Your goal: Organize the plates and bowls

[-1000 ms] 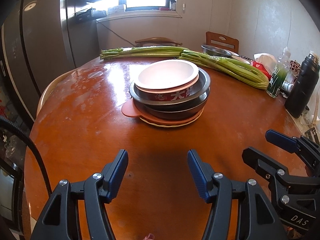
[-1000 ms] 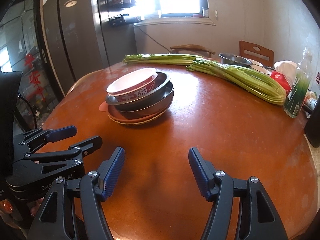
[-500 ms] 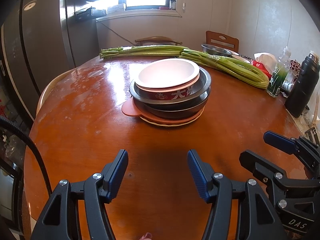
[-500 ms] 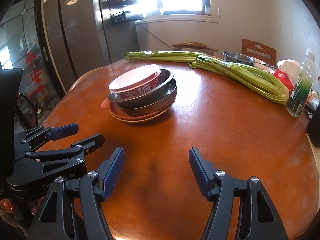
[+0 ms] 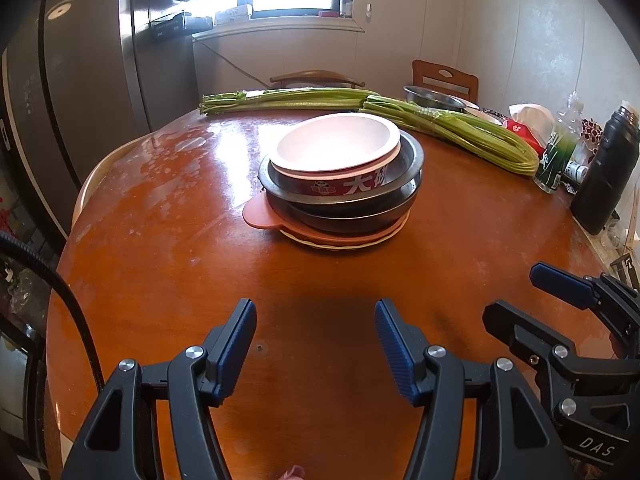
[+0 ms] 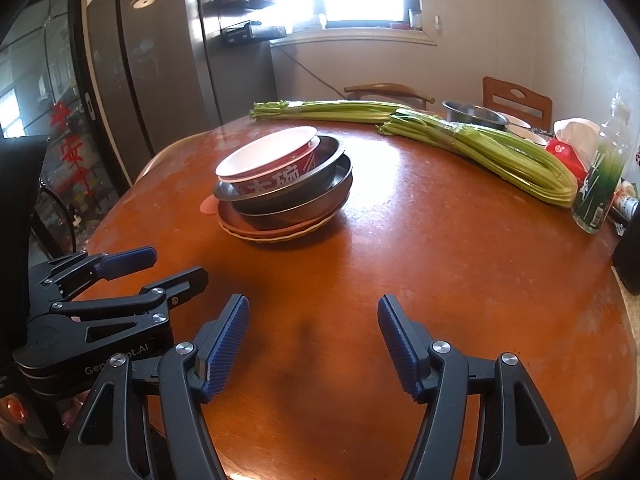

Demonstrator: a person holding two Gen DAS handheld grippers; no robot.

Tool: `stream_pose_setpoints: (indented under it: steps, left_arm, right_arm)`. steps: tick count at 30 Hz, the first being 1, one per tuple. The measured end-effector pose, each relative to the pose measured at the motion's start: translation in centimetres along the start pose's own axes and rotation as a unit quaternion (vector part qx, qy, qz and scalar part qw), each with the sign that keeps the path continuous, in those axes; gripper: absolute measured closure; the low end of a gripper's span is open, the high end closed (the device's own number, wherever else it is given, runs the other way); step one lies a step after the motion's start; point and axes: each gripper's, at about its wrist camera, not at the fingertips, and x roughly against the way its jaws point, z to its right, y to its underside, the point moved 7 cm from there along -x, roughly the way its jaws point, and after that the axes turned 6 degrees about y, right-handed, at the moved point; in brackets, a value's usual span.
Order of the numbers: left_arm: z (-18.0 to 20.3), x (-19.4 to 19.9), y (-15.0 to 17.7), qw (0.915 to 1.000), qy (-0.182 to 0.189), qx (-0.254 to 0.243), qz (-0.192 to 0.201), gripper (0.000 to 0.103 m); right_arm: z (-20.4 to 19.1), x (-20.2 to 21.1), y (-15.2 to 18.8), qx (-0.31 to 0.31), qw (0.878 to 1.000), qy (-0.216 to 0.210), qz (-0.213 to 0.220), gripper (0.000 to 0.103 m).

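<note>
On left-wrist view only: black flask (image 5: 604,172); both tools (image 5: 315,334) (image 6: 313,330) apart, empty.

Left tool (image 5: 315,346) angled downward, blue-padded fingers (image 5: 236,344) spread apart with nothing between them. Right tool (image 6: 313,346) pitched down likewise, fingers (image 6: 400,344) parted and empty, set just beside the left. Fingertips with orange-painted nails (image 6: 14,410) glimpsed at the left tool's grip.

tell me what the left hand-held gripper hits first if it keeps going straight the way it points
Probably the bare table: the left hand-held gripper is open, angled downward, nothing between its fingers. The stack of bowls and plates sits farther ahead.
</note>
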Motion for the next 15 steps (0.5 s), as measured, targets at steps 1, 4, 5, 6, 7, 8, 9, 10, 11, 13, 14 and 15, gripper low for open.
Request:
stream_pose_setpoints:
  steps: [1,4,5,6,7,8,9,10,11,13,14,15]
  left_arm:
    - [0.00,0.02,0.00,1.0000,-0.001,0.000,0.000,0.042]
    - [-0.02,0.06,0.07,1.0000,-0.001,-0.001,0.001,0.042]
    - [-0.05,0.05,0.08,1.0000,-0.001,-0.001,0.001,0.042]
    - [-0.04,0.02,0.08,1.0000,-0.001,-0.002,0.001,0.042]
    - [-0.11,-0.04,0.10,1.0000,-0.002,-0.001,0.000,0.042]
    - [-0.14,-0.04,0.09,1.0000,-0.002,-0.001,0.000,0.042]
    - [-0.14,-0.04,0.10,1.0000,-0.002,-0.002,0.000,0.042]
    - [-0.15,-0.04,0.11,1.0000,-0.003,0.000,0.000,0.042]
    - [-0.13,-0.03,0.09,1.0000,-0.002,0.000,0.000,0.042]
    - [-0.18,-0.04,0.09,1.0000,-0.003,0.000,-0.001,0.042]
    - [-0.22,-0.04,0.09,1.0000,-0.003,0.000,-0.001,0.042]
    - [-0.30,-0.05,0.07,1.0000,-0.003,0.000,-0.001,0.042]
  right_arm:
    - [0.02,0.00,0.02,0.000,1.000,-0.001,-0.001,0.034]
    - [0.10,-0.05,0.12,0.000,1.000,0.000,-0.002,0.034]
    - [0.15,-0.04,0.17,-0.001,1.000,0.001,-0.002,0.034]
    - [0.18,-0.05,0.19,0.000,1.000,0.001,-0.002,0.034]
    - [0.22,-0.06,0.20,0.000,1.000,0.000,-0.003,0.034]
    - [0.26,-0.03,0.19,-0.001,1.000,0.000,-0.002,0.034]
    - [0.26,-0.04,0.18,-0.001,1.000,0.000,-0.002,0.034]
    - [0.28,-0.01,0.18,0.000,1.000,-0.001,-0.002,0.034]
    - [0.32,0.02,0.20,0.000,1.000,0.000,-0.001,0.034]
    - [0.36,0.07,0.21,0.000,1.000,0.001,-0.001,0.034]
    - [0.42,0.08,0.19,0.001,1.000,0.002,-0.001,0.034]
    - [0.52,0.11,0.16,0.000,1.000,0.003,-0.001,0.034]
